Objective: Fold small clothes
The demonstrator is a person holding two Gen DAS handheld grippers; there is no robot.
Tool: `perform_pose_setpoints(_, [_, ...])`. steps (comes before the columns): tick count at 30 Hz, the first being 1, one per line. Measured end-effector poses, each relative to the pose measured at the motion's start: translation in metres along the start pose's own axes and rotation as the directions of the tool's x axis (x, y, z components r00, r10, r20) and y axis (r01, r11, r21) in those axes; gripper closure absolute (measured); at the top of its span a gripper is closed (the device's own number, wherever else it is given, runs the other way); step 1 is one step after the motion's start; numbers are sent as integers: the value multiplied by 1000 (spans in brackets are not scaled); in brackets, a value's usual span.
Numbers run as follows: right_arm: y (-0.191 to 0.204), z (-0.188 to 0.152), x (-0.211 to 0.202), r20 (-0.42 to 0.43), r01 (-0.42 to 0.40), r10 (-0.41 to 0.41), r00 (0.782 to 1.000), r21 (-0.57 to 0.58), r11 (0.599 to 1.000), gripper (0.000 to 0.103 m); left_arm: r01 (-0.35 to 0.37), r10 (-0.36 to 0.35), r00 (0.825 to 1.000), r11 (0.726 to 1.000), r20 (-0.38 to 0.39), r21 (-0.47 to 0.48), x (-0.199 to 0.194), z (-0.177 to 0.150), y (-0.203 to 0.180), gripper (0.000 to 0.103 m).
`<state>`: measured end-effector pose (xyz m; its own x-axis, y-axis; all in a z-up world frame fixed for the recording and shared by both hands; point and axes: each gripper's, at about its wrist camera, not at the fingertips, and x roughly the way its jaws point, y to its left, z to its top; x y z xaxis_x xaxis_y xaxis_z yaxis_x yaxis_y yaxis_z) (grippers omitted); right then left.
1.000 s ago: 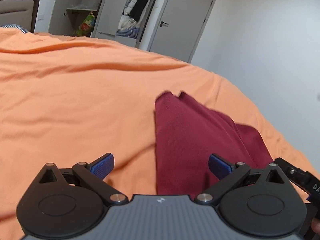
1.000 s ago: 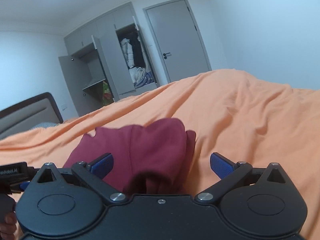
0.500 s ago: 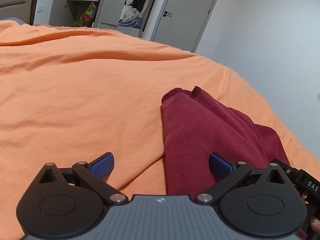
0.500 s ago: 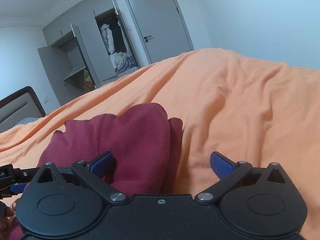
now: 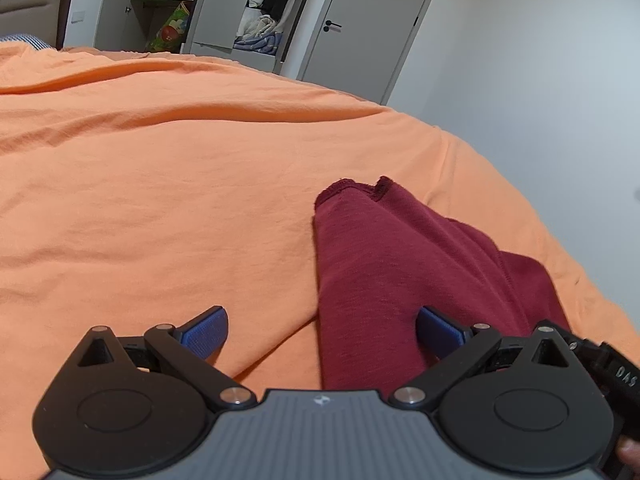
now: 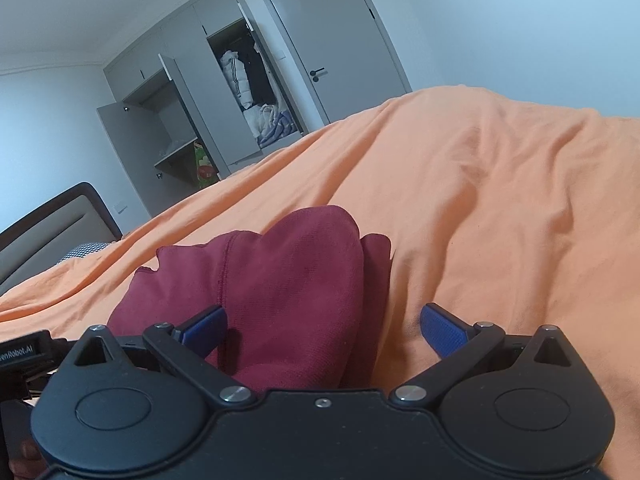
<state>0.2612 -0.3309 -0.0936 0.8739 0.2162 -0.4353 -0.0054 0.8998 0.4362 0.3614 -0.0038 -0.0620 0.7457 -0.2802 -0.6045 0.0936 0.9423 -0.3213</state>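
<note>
Left wrist view: your left gripper [image 5: 322, 330] has its fingers [image 5: 204, 334] spread wide, holding nothing. The maroon garment [image 5: 400, 272] lies on the orange bedsheet [image 5: 180, 200] at about 1 o'clock from the gripper, running from the near edge up to a stitched hem at 12 o'clock. Its left fold edge sits between your fingers; the right blue pad overlaps the cloth, the left pad is over bare sheet. That looks like straddling the edge, ready for a pinch. A bit of the other tool shows at 4 o'clock.

Right wrist view: your right gripper [image 6: 322, 330] is also wide apart and empty. The garment [image 6: 280, 292] bunches up at 11 to 12 o'clock, humped, not flat. The left pad touches or overlaps the cloth; the right pad is over the sheet [image 6: 500, 220]. The garment's right edge falls between the fingers.

Judgement: the garment is partly folded lengthwise, and both tools are placed at the near end to take the bottom edge for the next fold. The hump may drag unevenly if you lift only one layer.

Background: open wardrobe [image 6: 240, 92], closed door [image 6: 340, 48].
</note>
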Motion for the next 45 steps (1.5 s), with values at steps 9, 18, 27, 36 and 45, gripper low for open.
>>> perform_pose_setpoints(9, [-3, -1, -5, -17, -111, 112, 994, 35, 993, 0, 66, -65, 998, 997, -21, 35, 5, -3, -7, 0])
perform_pose_setpoints(18, [-7, -2, -3, -33, -113, 115, 993, 73, 991, 0, 86, -82, 995, 994, -55, 67, 6, -5, -8, 1])
perform_pose_setpoints(27, [-10, 2, -8, -25, -108, 110, 994, 87, 990, 10, 93, -88, 994, 992, -64, 88, 2, 0, -15, 2])
perform_pose_setpoints(36, [-10, 2, -17, -22, -58, 60, 998, 78, 995, 49, 114, -106, 991, 988, -76, 108, -3, 3, -25, 32])
perform_pose_setpoints(45, [6, 7, -35, 31, -15, 16, 999, -8, 1000, 82, 101, -99, 995, 986, -23, 134, -22, 7, -31, 69])
